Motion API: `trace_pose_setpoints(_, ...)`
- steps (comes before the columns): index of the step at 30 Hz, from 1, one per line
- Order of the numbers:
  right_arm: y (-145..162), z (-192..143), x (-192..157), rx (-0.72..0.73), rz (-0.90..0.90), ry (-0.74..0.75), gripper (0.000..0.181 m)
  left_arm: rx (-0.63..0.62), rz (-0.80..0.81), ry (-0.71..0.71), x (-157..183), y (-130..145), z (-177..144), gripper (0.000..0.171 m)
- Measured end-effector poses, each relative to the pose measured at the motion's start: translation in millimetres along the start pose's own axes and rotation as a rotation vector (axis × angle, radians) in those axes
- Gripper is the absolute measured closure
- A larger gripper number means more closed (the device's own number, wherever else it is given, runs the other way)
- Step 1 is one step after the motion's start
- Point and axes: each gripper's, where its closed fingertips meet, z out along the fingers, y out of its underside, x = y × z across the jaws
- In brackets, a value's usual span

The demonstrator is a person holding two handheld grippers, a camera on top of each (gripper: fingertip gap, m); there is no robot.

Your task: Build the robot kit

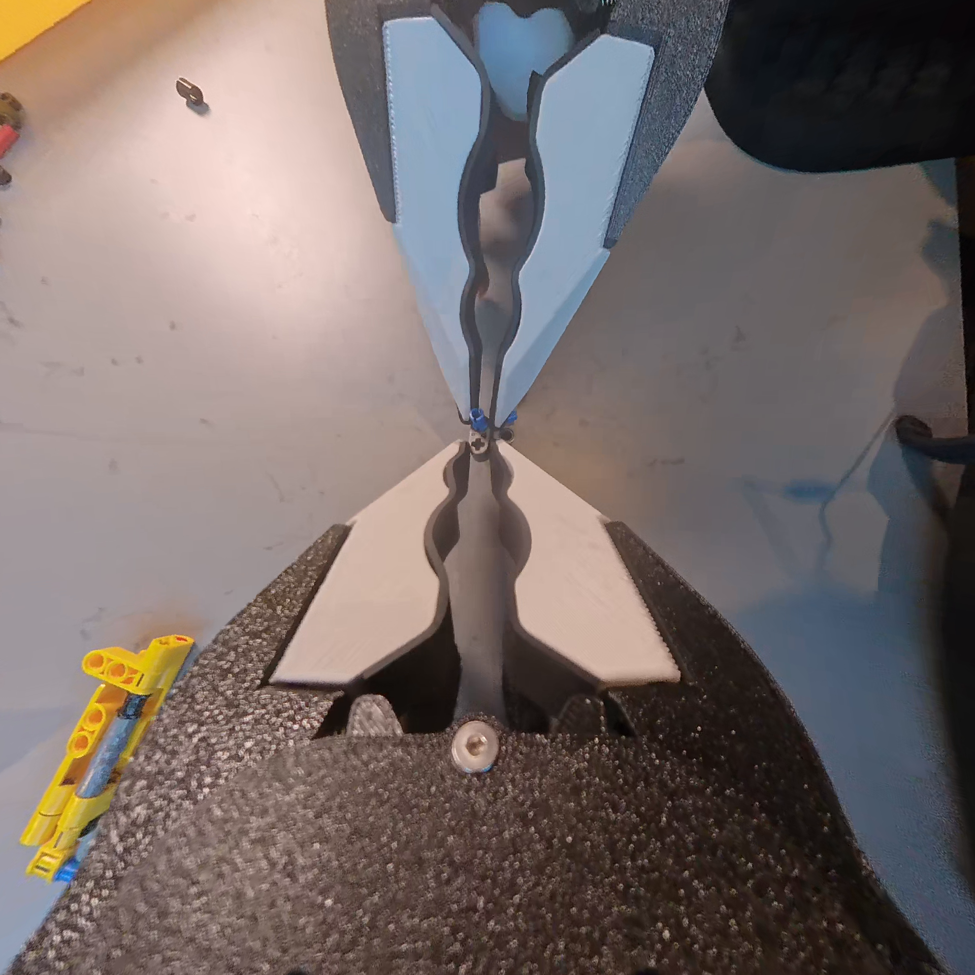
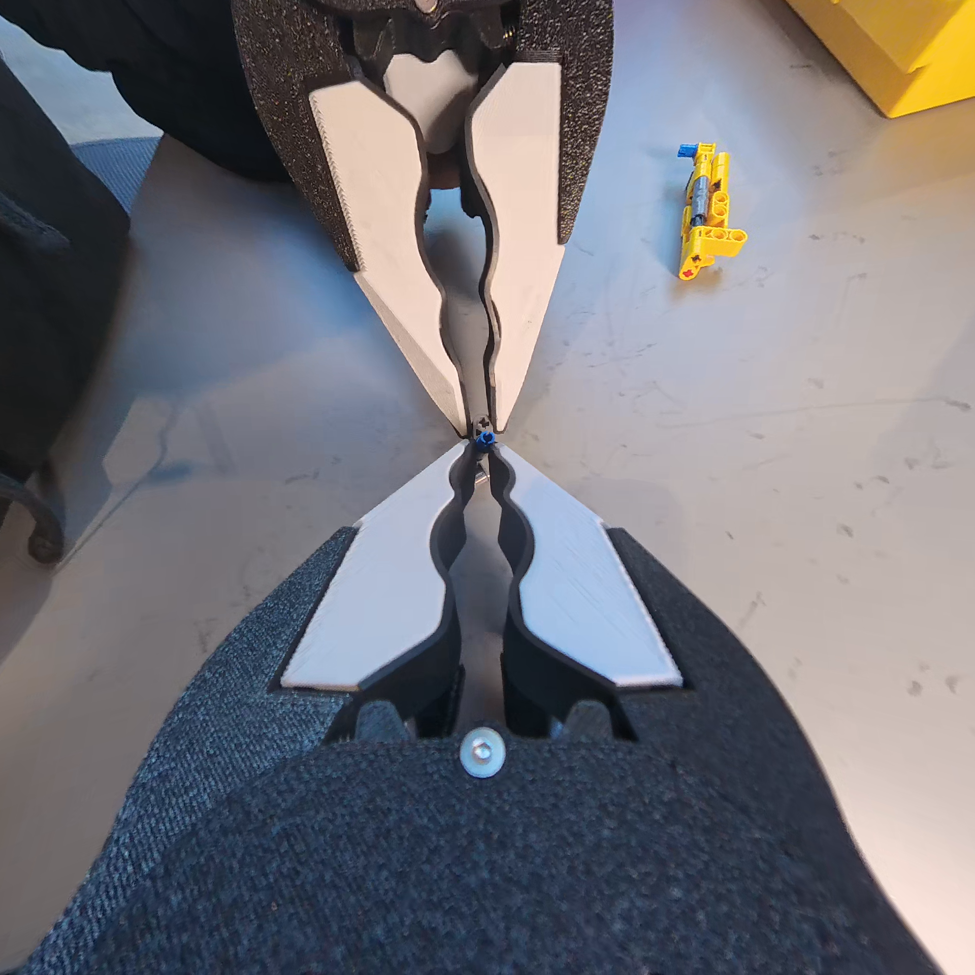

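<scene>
My two grippers meet tip to tip above a grey table (image 1: 211, 316). In the left wrist view my left gripper (image 1: 479, 448) is shut on a small grey connector with a cross hole (image 1: 479, 443). Facing it from above, my right gripper (image 1: 483, 417) is shut on a small blue pin (image 1: 477, 420). The pin and the connector touch end to end. In the right wrist view my right gripper (image 2: 481, 448) pinches the blue pin (image 2: 484, 439), and the left gripper (image 2: 483, 424) holds the connector (image 2: 483, 422) against it.
A yellow brick assembly with a grey axle (image 1: 105, 738) lies beside my left gripper; it shows at the upper right in the right wrist view (image 2: 707, 211). A yellow box (image 2: 897, 53) stands at the back right. A small black part (image 1: 191, 94) and loose pieces (image 1: 8, 121) lie far left. A person's dark clothing (image 1: 844, 79) is behind.
</scene>
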Motion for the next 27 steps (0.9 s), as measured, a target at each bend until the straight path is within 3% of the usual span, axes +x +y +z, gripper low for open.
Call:
trace_pose_setpoints(7, 3.9, 3.9, -1.5, -0.044, -0.108, 0.063, 0.178, -0.049, 0.153, -0.090, -0.2, 6.5, 5.3, 0.166)
trace_pose_setpoints(16, 3.2, 4.2, -1.1, -0.035, -0.028, 0.019, 0.177, -0.028, 0.028, 0.017, 0.9, 6.9, 5.7, 0.165)
trace_pose_setpoints(19, 4.0, 1.8, -5.3, -0.052, -0.042, -0.003, 0.163, -0.030, 0.036, 0.011, 0.9, 7.1, 6.1, 0.165)
trace_pose_setpoints(27, 2.6, 3.6, -1.7, -0.063, -0.070, 0.033, 0.178, -0.024, 0.087, -0.025, 1.1, 7.7, 5.9, 0.165)
